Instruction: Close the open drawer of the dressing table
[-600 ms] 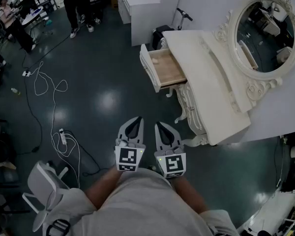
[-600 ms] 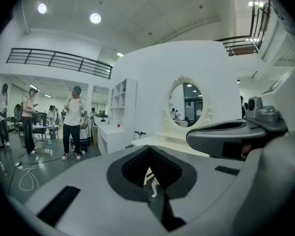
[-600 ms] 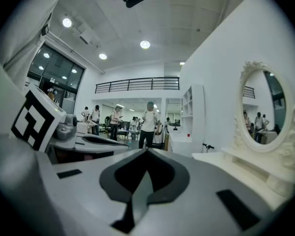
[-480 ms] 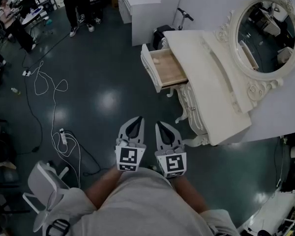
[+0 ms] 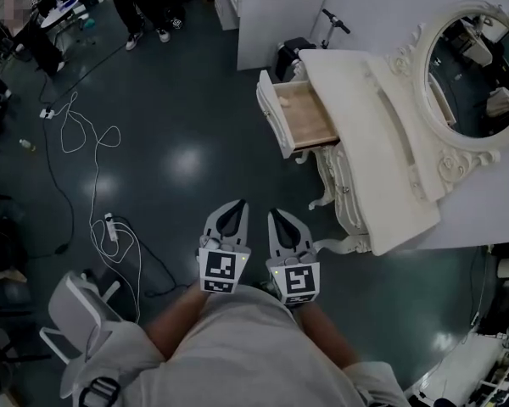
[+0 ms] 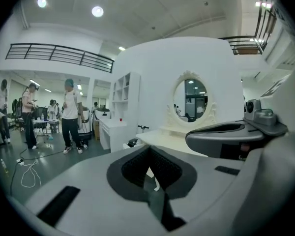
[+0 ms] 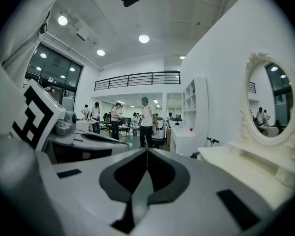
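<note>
This is a big open lab hall, not a home. The dressing table (image 5: 382,142) stands like a set piece against a bare white partition (image 6: 167,58). Loose cables (image 5: 110,236) trail over the glossy dark floor (image 5: 178,100), people (image 6: 69,114) stand about, and a railed mezzanine (image 6: 59,58) runs overhead.

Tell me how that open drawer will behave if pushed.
The drawer looks like rigid wood and is pulled far out, so it probably slides in but may skew if pushed off-centre. The dressing table stands on slender curved legs, so a hard shove might rock it.
</note>
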The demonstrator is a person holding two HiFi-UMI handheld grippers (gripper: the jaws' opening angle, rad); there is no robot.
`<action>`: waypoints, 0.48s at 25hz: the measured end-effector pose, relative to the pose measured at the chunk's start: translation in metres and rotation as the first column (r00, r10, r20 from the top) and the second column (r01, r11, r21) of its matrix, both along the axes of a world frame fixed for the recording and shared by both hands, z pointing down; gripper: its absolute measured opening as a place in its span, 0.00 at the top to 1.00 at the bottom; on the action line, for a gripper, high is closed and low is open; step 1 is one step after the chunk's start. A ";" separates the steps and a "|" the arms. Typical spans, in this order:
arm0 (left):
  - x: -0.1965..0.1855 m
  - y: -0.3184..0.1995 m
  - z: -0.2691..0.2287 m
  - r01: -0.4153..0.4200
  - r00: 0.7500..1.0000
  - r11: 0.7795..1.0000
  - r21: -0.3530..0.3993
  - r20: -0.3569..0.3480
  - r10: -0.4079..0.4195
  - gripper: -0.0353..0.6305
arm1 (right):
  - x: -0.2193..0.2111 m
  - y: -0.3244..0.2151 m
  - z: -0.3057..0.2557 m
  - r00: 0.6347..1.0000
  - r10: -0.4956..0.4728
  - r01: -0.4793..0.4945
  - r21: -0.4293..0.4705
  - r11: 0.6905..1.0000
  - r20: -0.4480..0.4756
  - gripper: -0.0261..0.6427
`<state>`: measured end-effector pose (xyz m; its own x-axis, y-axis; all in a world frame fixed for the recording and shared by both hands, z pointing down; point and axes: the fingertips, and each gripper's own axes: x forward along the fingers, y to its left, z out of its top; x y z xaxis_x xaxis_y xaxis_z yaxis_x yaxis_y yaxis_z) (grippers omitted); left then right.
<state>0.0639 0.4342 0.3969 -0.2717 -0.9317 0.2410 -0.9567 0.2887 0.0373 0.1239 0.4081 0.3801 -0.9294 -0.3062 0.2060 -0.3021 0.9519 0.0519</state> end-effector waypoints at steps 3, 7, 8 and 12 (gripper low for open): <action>-0.016 -0.001 0.008 -0.010 1.000 1.000 -0.015 -0.015 0.010 0.94 | -0.015 0.001 0.005 1.000 0.000 0.000 -0.009 1.000 -0.013 0.94; -0.031 -0.011 0.017 -0.050 0.998 0.998 -0.023 -0.024 0.050 0.94 | -0.030 -0.004 0.010 1.000 0.014 -0.015 -0.021 1.000 -0.012 0.94; -0.035 -0.013 0.018 -0.065 0.998 0.998 -0.024 -0.023 0.064 0.94 | -0.035 -0.006 0.011 1.000 0.022 -0.022 -0.023 0.999 -0.010 0.94; -0.050 -0.021 0.019 -0.123 0.992 0.992 -0.029 -0.028 0.123 0.94 | -0.050 -0.013 0.014 0.998 0.061 -0.061 -0.041 0.997 -0.018 0.94</action>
<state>0.0139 0.4136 0.4164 -0.1487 -0.9497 0.2756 -0.9838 0.1703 0.0562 0.0736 0.3955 0.3941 -0.9056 -0.3531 0.2350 -0.3591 0.9331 0.0179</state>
